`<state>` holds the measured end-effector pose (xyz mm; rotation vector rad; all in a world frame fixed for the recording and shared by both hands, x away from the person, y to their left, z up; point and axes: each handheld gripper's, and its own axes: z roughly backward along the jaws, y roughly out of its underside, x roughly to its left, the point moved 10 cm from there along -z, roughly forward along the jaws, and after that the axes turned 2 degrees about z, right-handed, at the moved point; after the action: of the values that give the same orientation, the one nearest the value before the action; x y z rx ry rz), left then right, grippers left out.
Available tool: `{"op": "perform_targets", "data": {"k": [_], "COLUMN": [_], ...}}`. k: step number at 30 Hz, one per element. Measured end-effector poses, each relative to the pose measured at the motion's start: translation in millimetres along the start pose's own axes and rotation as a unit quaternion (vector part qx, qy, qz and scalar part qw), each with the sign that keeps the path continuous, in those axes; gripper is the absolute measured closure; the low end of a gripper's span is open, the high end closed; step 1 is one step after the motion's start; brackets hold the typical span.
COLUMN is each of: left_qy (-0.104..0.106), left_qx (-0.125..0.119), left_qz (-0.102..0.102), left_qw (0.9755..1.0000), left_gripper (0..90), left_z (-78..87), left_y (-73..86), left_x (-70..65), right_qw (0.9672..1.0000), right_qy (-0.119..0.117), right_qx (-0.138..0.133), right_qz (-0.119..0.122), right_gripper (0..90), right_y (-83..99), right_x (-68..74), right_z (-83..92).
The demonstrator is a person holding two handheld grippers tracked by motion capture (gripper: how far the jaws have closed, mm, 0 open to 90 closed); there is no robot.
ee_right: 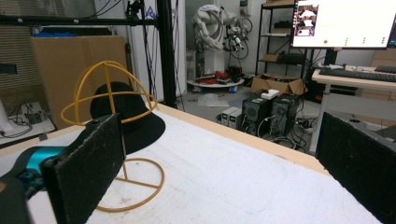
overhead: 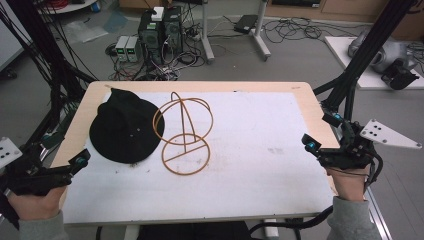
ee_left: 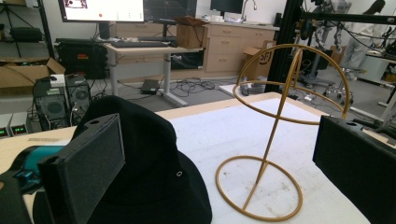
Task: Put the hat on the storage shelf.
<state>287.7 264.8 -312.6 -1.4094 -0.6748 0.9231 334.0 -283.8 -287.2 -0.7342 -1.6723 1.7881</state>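
A black brimmed hat (overhead: 125, 131) lies flat on the left part of the white-topped table (overhead: 260, 150). Just to its right stands a gold wire hat stand (overhead: 185, 173), empty, with its domed top tipped toward the hat's brim. My left gripper (overhead: 62, 149) hovers at the table's near left edge, open, and nothing is between its jaws. In the left gripper view the hat (ee_left: 144, 163) and the stand (ee_left: 275, 135) lie just ahead. My right gripper (overhead: 321, 132) is open at the right edge, facing the stand (ee_right: 124, 163) and the hat (ee_right: 126, 109) across the table.
Black frame posts (overhead: 360, 55) rise beside both back corners of the table. Computer towers (overhead: 160, 30) and loose cables lie on the floor behind it. The white surface stretches bare from the stand to the right edge.
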Motion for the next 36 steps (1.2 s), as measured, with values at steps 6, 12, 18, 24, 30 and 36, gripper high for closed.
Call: {"op": "perform_targets", "data": {"k": [6, 12, 18, 24, 30, 36], "left_qy": [-0.003, -0.006, -0.010, -0.024, -0.031, -0.031], "left_qx": [0.000, 0.004, 0.010, 0.004, -0.001, 0.015], "left_qz": [0.001, 0.003, 0.003, 0.008, 0.010, 0.021], "left_qw": [1.0000, 1.0000, 0.9999, 0.9997, 0.9995, 0.9992], "left_gripper": [2.4, 2.4, 2.4, 2.3, 2.3, 2.3], "left_z": [0.9, -0.4, -3.4, -3.2, -8.8, -23.6], "left_y": [-0.5, 1.2, 3.5, 0.4, -1.7, 3.8], "left_x": [0.5, 2.6, 2.4, 6.4, 11.6, 22.6], "right_qw": [1.0000, 1.0000, 1.0000, 1.0000, 1.0000, 0.9999], "right_qy": [0.000, 0.001, -0.001, -0.002, 0.004, 0.006], "right_qx": [0.001, 0.003, 0.005, 0.005, 0.009, 0.012], "right_qz": [-0.001, -0.002, -0.001, 0.000, 0.001, 0.000], "right_gripper": [0.8, 0.8, 0.8, 0.8, 0.8, 0.8], "right_y": [0.3, 0.8, 1.8, 1.9, 4.5, 5.5], "right_x": [0.5, 0.7, 1.1, 1.8, 0.3, 1.3], "right_z": [0.5, -0.2, -2.2, -1.3, 3.1, 5.1]}}
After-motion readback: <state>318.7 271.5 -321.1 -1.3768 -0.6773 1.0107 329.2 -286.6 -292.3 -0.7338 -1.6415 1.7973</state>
